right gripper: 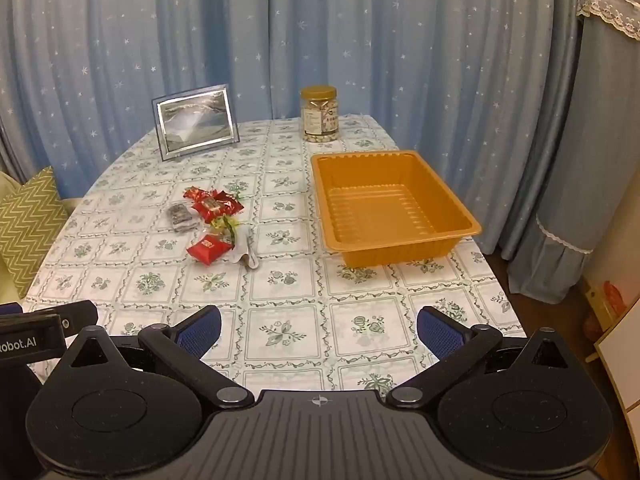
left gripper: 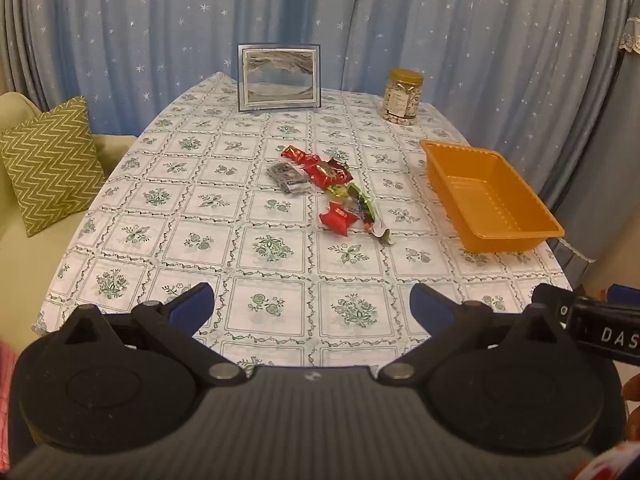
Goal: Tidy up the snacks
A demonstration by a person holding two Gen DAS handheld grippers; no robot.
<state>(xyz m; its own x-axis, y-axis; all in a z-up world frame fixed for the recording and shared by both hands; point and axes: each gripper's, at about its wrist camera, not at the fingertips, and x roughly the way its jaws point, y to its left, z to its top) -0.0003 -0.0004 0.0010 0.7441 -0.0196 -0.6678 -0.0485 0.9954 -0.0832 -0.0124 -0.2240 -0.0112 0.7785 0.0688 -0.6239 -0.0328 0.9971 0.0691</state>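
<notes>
A small heap of wrapped snacks, mostly red with one grey packet and a green-and-silver one, lies near the middle of the surface, apart from the orange tray that sits toward the right edge. A jar with a gold lid and a framed picture stand along the far edge. Over the near edge, the left hand-held gripper and the right hand-held gripper both hang with fingers spread wide, nothing between them.

Snack packets mid-worktop, tray at right edge, jar and frame along far edge
</notes>
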